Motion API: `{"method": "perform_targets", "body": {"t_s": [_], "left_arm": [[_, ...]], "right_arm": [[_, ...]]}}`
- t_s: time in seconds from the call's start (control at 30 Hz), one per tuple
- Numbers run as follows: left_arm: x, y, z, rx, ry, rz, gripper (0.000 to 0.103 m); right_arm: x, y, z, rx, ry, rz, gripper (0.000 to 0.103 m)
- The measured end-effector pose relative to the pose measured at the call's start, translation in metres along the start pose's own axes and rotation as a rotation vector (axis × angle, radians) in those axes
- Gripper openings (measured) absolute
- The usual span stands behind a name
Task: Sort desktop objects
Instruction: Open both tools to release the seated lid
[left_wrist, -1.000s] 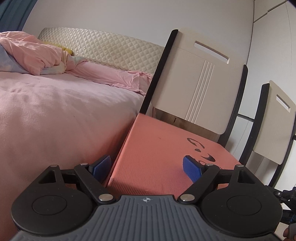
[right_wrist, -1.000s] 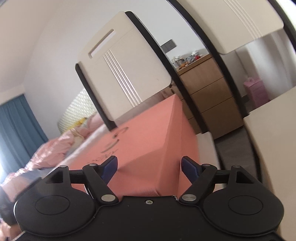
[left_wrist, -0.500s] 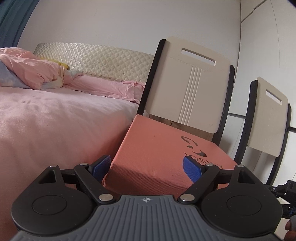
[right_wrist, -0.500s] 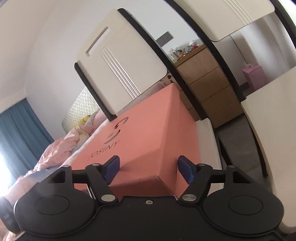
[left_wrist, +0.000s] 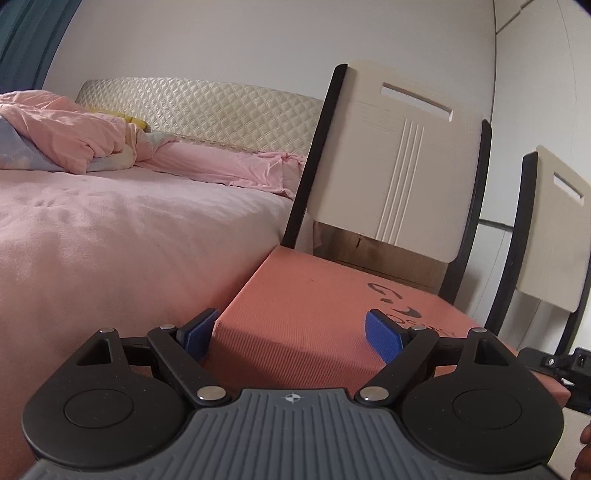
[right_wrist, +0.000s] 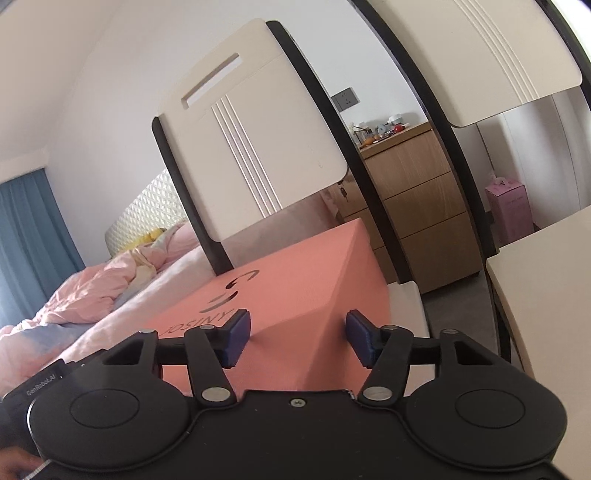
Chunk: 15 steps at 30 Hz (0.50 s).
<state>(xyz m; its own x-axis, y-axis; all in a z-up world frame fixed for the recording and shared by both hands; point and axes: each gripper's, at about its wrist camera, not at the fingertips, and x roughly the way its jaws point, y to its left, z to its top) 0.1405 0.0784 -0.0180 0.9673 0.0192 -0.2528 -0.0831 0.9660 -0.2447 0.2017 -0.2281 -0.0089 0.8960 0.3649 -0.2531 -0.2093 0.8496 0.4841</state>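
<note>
A salmon-pink box (left_wrist: 317, 317) with a black logo and lettering lies on a chair seat, seen from its left corner in the left wrist view and from its right corner in the right wrist view (right_wrist: 295, 295). My left gripper (left_wrist: 291, 334) is open, its blue pads (left_wrist: 382, 338) straddling the box's near left corner. My right gripper (right_wrist: 297, 338) is open, its blue pads (right_wrist: 236, 334) either side of the box's near right corner. Neither pair of pads visibly presses the box.
The box's chair has a cream back with black posts (left_wrist: 399, 173). A second such chair (left_wrist: 554, 229) stands to the right. A bed with pink bedding (left_wrist: 110, 229) lies to the left. A wooden drawer chest (right_wrist: 417, 206) and a pink carton (right_wrist: 508, 208) stand behind.
Both views have shifted a little around the box; the right gripper's jaws have narrowed slightly around the box corner. The box has stayed on the seat.
</note>
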Motion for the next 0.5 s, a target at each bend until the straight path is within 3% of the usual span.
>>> {"method": "perform_targets", "body": {"t_s": [0.23, 0.5], "left_arm": [[0.0045, -0.0034, -0.0057, 0.079, 0.056, 0.020, 0.088], [0.0060, -0.0025, -0.0081, 0.086, 0.074, 0.015, 0.088]], "right_arm": [[0.0056, 0.0010, -0.0008, -0.054, 0.037, -0.020, 0.057], [0.0056, 0.0055, 0.0001, -0.111, 0.034, -0.035, 0.057]]}}
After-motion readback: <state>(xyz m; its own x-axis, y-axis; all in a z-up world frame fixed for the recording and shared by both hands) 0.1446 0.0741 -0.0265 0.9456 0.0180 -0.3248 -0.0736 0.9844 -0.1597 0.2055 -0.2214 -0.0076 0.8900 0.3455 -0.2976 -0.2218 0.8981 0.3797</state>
